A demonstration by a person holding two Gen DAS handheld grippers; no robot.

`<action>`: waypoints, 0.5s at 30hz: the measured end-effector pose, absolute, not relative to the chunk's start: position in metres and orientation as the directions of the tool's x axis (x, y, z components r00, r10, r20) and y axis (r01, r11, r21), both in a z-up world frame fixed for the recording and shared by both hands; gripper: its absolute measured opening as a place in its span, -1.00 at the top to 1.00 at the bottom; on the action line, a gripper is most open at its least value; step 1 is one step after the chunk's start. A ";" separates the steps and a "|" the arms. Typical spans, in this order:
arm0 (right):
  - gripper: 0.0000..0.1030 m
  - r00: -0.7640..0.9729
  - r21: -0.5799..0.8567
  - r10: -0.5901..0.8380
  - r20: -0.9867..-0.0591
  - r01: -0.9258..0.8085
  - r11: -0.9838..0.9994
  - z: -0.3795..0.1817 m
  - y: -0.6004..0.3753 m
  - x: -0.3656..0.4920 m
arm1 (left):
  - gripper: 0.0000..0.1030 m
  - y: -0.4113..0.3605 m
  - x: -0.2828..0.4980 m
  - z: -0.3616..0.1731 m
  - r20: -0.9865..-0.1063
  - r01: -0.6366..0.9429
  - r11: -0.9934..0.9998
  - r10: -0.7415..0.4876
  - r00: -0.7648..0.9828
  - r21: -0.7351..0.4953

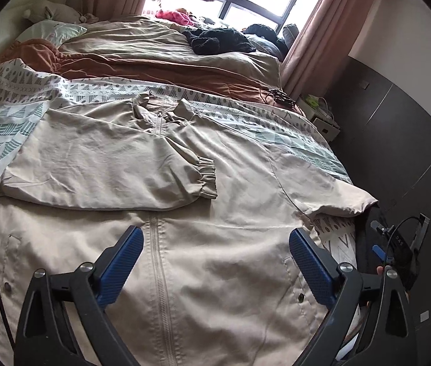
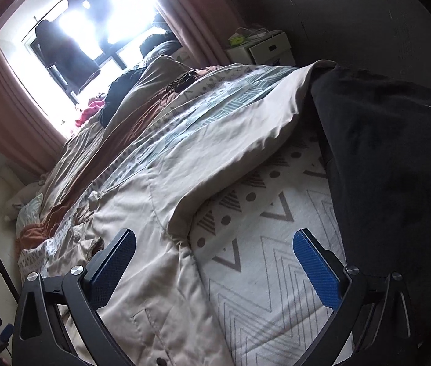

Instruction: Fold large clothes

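A: Big stuff first. What's on the bed (image 1: 291, 128)?

B: Patterned bedspread, and a beige jacket (image 1: 215, 274) spread flat on it, zip up, collar away from us. It fills the space ahead of and between the left gripper (image 1: 215, 270) fingers, so it's laid out for folding.

A: Sleeves?

B: One sleeve (image 1: 108, 164) is already folded across the chest, cuff ending just beyond the left fingertips. The other sleeve (image 2: 233, 128) sticks out sideways, ahead of the right gripper (image 2: 215, 267) fingers. Probably the next fold.

A: Grippers?

B: Both spread wide, holding nothing. Left hovers over the lower front either side of the zip. Right straddles the jacket's side edge: one finger over cloth, the other over bare bedspread.

A: Dark shape past the right finger?

B: Maybe the person's clothing; too dark to say.
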State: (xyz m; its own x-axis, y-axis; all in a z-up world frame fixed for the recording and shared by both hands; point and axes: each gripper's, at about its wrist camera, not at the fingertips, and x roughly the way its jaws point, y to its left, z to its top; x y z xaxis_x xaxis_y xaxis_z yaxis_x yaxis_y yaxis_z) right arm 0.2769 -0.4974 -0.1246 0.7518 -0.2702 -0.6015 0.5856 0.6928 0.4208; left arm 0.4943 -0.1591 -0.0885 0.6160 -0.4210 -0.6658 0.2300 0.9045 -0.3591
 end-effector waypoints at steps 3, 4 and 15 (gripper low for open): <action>-1.00 0.739 0.413 -0.284 -0.611 0.604 0.682 -0.127 -0.512 0.294 | -0.76 -0.173 0.511 -0.097 -0.663 0.231 0.906 -0.418 0.621 -0.354; -1.00 0.735 0.413 -0.287 -0.614 0.610 0.677 -0.129 -0.516 0.299 | -0.70 -0.178 0.518 -0.101 -0.667 0.226 0.907 -0.416 0.619 -0.356; -0.44 0.697 0.449 -0.285 -0.658 0.666 0.596 -0.156 -0.574 0.361 | -0.47 -0.208 0.577 -0.155 -0.690 0.173 0.899 -0.422 0.588 -0.402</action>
